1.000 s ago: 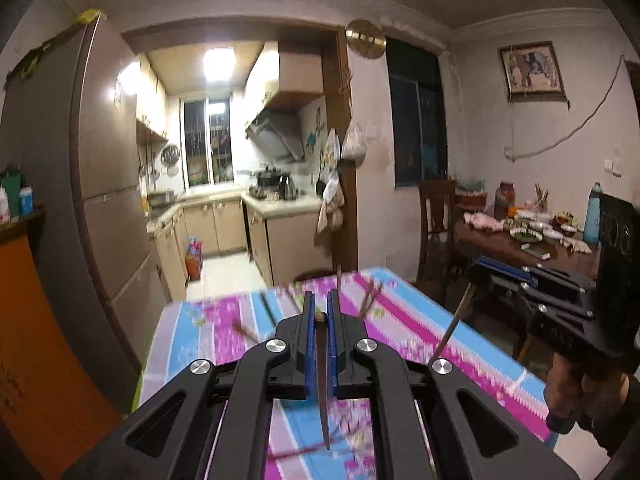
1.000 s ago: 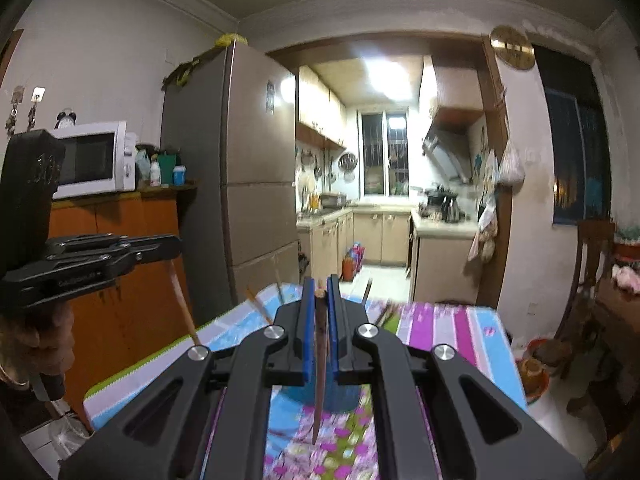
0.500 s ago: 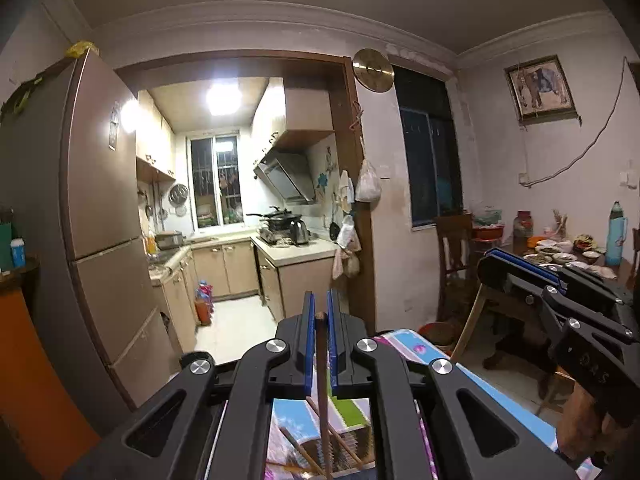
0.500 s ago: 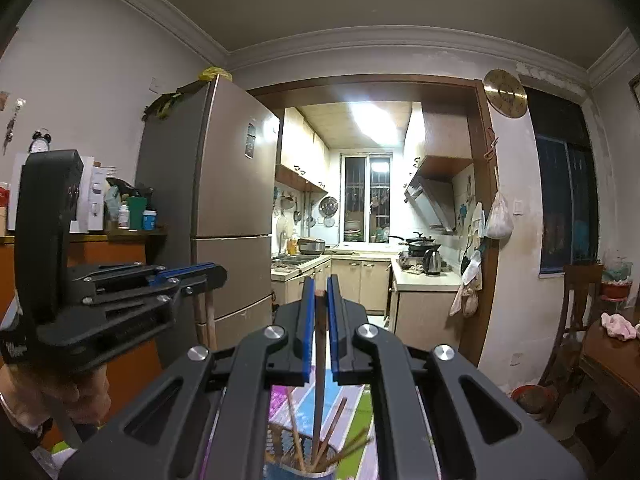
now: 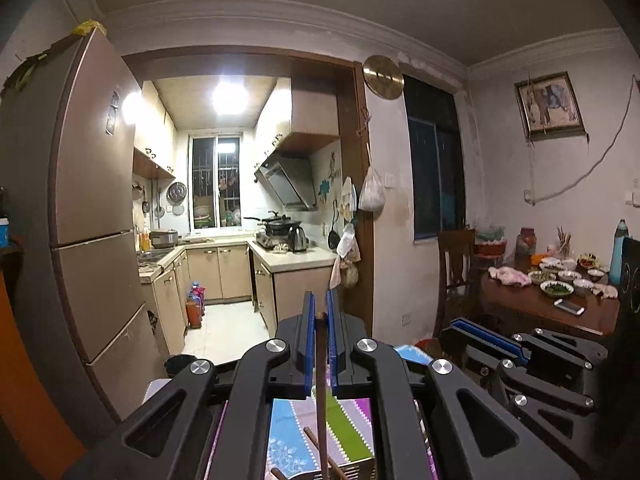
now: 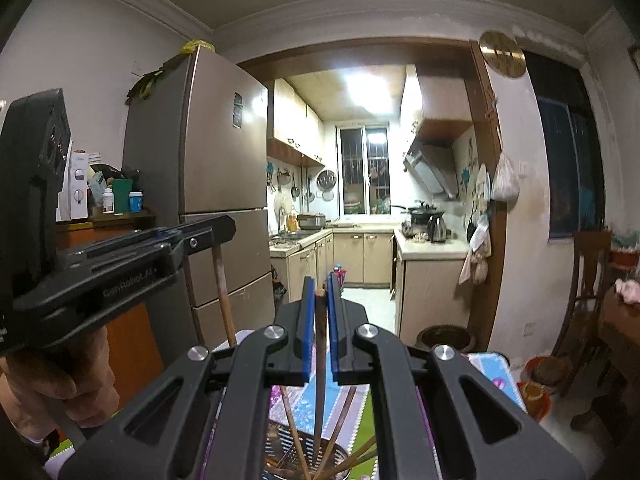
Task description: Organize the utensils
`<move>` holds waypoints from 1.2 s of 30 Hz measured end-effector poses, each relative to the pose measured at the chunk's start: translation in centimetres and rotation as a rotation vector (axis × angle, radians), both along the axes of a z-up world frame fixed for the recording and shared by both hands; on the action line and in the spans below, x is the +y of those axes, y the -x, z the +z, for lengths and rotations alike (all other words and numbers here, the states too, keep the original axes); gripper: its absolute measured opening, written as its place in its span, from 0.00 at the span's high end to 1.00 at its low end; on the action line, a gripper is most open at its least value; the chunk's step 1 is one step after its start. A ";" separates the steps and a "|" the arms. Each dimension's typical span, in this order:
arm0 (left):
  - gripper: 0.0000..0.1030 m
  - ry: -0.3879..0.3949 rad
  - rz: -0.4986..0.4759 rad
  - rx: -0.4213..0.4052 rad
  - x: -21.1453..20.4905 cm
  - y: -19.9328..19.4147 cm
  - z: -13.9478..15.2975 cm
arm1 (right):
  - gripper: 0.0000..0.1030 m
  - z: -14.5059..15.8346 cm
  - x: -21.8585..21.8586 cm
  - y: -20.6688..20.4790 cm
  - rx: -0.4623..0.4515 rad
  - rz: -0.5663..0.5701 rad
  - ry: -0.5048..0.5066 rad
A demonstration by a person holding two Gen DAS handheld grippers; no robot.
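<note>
Both grippers have risen and levelled since a second ago. Left wrist view: the left gripper (image 5: 319, 312) clenches an upright chopstick (image 5: 321, 396) over the holder (image 5: 352, 470) — a tilt could send its tip onto the rim.

Right wrist view: the right gripper (image 6: 318, 288) pinches another chopstick (image 6: 319, 376), tip among sticks in the holder (image 6: 288, 444) — it may jam against them.
</note>
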State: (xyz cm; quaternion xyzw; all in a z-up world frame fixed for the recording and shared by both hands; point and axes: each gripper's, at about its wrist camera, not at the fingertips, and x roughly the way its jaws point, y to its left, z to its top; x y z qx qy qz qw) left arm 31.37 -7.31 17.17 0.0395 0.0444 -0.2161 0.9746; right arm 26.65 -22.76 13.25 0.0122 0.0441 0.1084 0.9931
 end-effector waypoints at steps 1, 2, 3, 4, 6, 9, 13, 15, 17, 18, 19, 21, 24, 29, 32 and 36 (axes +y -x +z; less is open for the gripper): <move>0.93 -0.008 0.002 0.004 -0.1 -0.2 -0.3 | 0.95 -0.4 0.0 -0.2 0.012 0.008 -0.010; 0.93 -0.018 0.005 0.010 -0.3 -0.5 -0.9 | 0.95 -0.5 0.0 -0.6 0.022 0.011 -0.015; 0.93 -0.021 0.009 0.016 -0.2 -0.5 -1.3 | 0.95 -0.8 0.1 -0.8 0.029 0.013 -0.017; 0.93 -0.021 0.014 0.025 -0.2 -0.7 -1.7 | 0.95 -1.2 0.3 -1.1 0.037 0.016 -0.018; 0.93 -0.029 0.027 0.048 -0.2 -1.2 -2.8 | 0.95 -1.9 0.5 -1.6 0.059 0.024 -0.027; 0.93 -0.045 0.050 0.078 -0.3 -1.9 -4.5 | 0.95 -2.7 1.0 -2.2 0.087 0.032 -0.028; 0.93 -0.069 0.080 0.109 -0.6 -2.6 -6.6 | 0.95 -3.8 1.5 -2.9 0.120 0.022 -0.017; 0.93 -0.089 0.096 0.115 -0.9 -2.8 -7.8 | 0.95 -4.3 1.7 -3.3 0.133 0.012 -0.007; 0.93 -0.094 0.105 0.136 -1.0 -3.1 -8.8 | 0.95 -5.0 1.9 -3.8 0.154 0.006 0.001; 0.93 -0.096 0.113 0.143 -0.9 -3.2 -9.2 | 0.95 -5.3 1.9 -3.9 0.160 0.004 0.004; 0.93 -0.097 0.122 0.151 -0.8 -3.3 -9.7 | 0.93 -5.6 1.9 -4.1 0.170 0.001 0.010; 0.93 -0.106 0.142 0.172 -0.8 -3.6 -10.7 | 0.81 -6.0 1.8 -4.1 0.175 -0.004 0.013; 0.92 -0.121 0.166 0.182 -0.7 -3.4 -11.5 | 0.55 -6.0 1.2 -3.5 0.156 -0.020 -0.008; 0.75 -0.120 0.213 0.157 0.0 -1.9 -11.1 | 0.55 -5.0 0.3 -1.2 0.095 -0.051 0.006; 0.60 -0.135 0.252 0.114 0.5 -0.3 -10.5 | 0.41 -4.2 -0.7 1.0 0.041 -0.067 -0.011; 0.21 -0.125 0.333 0.049 2.0 3.0 -9.6 | 0.06 -3.5 -2.8 6.1 -0.061 -0.117 -0.053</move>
